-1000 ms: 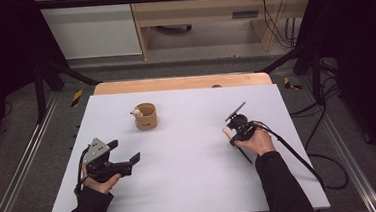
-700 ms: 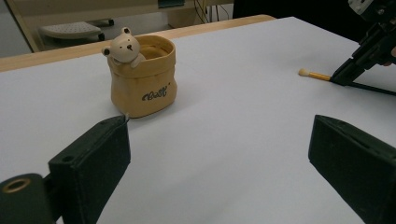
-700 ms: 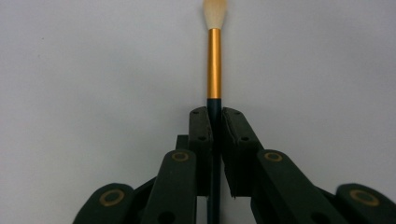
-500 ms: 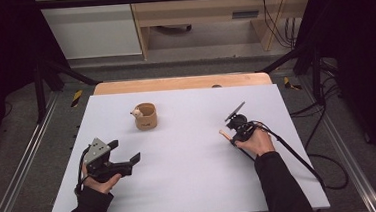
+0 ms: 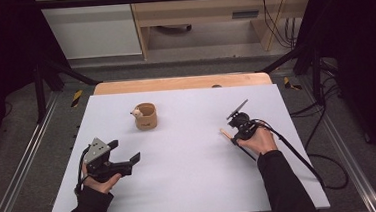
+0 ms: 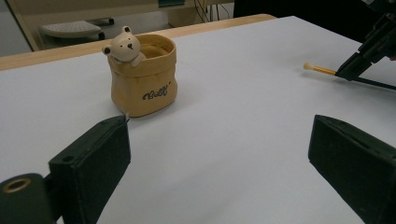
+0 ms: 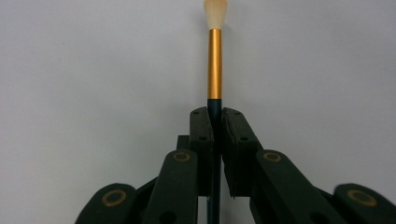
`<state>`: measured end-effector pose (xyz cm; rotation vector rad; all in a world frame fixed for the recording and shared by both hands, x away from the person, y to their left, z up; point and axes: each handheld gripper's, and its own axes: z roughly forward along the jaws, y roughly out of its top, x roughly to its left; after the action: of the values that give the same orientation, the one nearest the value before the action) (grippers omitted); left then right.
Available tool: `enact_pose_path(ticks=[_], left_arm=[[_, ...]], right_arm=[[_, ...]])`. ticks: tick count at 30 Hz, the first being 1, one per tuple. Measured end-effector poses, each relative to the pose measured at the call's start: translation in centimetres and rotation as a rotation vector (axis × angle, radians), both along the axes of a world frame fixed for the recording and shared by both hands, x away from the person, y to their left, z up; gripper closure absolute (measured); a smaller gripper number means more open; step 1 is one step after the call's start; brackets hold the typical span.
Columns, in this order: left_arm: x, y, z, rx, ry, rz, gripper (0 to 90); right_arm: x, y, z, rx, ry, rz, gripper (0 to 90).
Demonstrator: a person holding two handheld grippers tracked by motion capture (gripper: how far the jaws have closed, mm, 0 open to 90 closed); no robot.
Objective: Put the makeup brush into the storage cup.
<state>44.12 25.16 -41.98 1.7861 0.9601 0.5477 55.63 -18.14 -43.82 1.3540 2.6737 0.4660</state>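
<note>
Nearest the person, at the lower left of the high view, the left hand-held gripper point(image 5: 129, 152) is held just above the white table point(image 5: 191, 186), its jaws set wide apart with nothing between them. In the left gripper view the same two black jaws are seen spread to either side of bare table surface.

Farther in and to the right, the right hand-held gripper point(image 5: 234, 133) is gripped by the person's right hand point(image 5: 258, 140), and a black cable point(image 5: 299, 153) is trailed from it across the table's right side. Its jaws are pressed together on the dark handle of a small brush point(image 7: 215, 56). In the right gripper view the brush is seen running straight out from between the jaws, with a gold ferrule and a pale tuft at its far end, close over the table surface. In the left gripper view the tuft is seen lying at table level.

Farthest off, left of centre, a tan bag-shaped cup point(image 5: 146, 116) with a small bear figure point(image 6: 123, 45) on its rim is stood upright, well apart from both hand-held grippers.
</note>
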Motion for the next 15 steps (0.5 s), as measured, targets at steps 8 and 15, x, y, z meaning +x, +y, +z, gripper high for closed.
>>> enact_pose_path(ticks=[8, 15], left_arm=[[0.0, -0.1, 0.0, -0.007, 0.002, 0.001, 5.3], [-0.1, -0.2, 0.1, -0.015, 0.003, -0.001, 5.5]], right_arm=[[-1.3, -0.7, 1.8, 0.106, -0.076, 0.003, 83.5], [-3.2, -0.7, 3.2, 0.212, -0.152, 0.015, 83.5]])
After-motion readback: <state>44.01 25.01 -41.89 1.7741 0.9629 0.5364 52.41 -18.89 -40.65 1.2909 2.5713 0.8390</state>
